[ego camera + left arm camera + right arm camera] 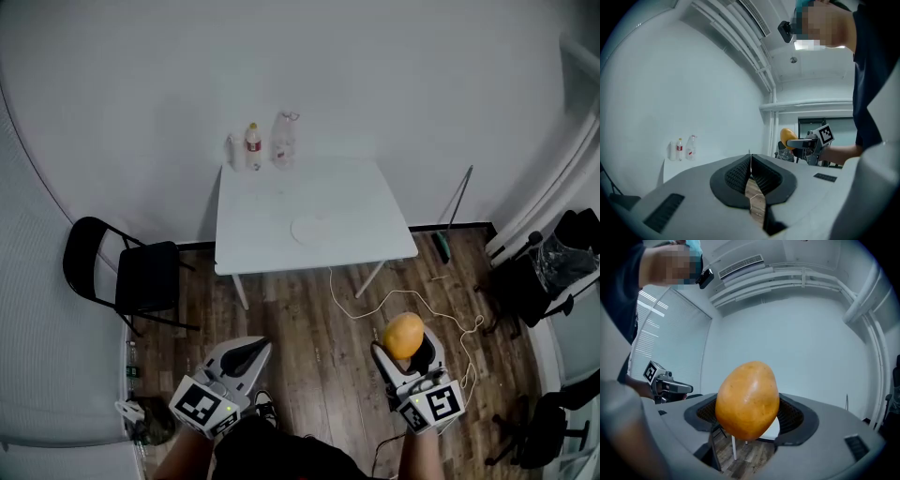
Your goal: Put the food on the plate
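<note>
well short of the table [366, 202], the right gripper [405, 356] clamps the food [403, 334], the left gripper [248, 349] is closed on nothing, and the plate [298, 230] looks bare, so carrying and placing are yet to do.

The food [403, 333], a smooth orange-yellow oval, sits upright between the right gripper's [406, 347] fingers [794, 417], well apart from the white plate [312, 229] lying flat on the worktop [267, 234].

Left claw [750, 159], jaws together, empty; bottles [685, 148] on table [691, 168] beyond.
</note>
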The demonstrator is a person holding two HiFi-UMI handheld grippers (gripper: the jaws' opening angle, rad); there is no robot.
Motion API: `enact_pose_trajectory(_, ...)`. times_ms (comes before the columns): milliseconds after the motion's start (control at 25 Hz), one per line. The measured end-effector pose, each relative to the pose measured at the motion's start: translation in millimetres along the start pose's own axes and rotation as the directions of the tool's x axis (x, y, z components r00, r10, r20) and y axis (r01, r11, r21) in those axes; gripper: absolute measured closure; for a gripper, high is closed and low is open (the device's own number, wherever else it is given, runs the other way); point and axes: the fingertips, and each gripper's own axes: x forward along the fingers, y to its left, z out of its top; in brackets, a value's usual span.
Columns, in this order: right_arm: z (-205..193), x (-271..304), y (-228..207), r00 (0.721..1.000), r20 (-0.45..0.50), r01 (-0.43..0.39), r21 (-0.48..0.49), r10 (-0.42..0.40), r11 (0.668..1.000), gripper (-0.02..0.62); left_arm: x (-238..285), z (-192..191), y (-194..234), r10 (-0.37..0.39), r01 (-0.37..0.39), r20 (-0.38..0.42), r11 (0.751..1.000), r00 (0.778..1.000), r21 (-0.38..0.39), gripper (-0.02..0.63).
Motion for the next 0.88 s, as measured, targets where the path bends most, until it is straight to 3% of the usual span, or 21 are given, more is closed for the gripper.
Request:
enact_pose_trajectory(440, -5, 131, 18, 1.0, -0.017, 0.02, -0.011, -0.02, 1.0, 0.224, 16, 11, 132, -0.039, 0.039, 0.01, 0.999, 0.999, -0.015, 0.583)
enact_pose_trajectory(880, -11, 205, -11, 1.0, -0.022, 0.0, -0.003, 0.0, 1.0, 0.225, 61, 15, 187, -0.044, 0.044, 0.002, 0.999, 0.999, -0.023, 0.583)
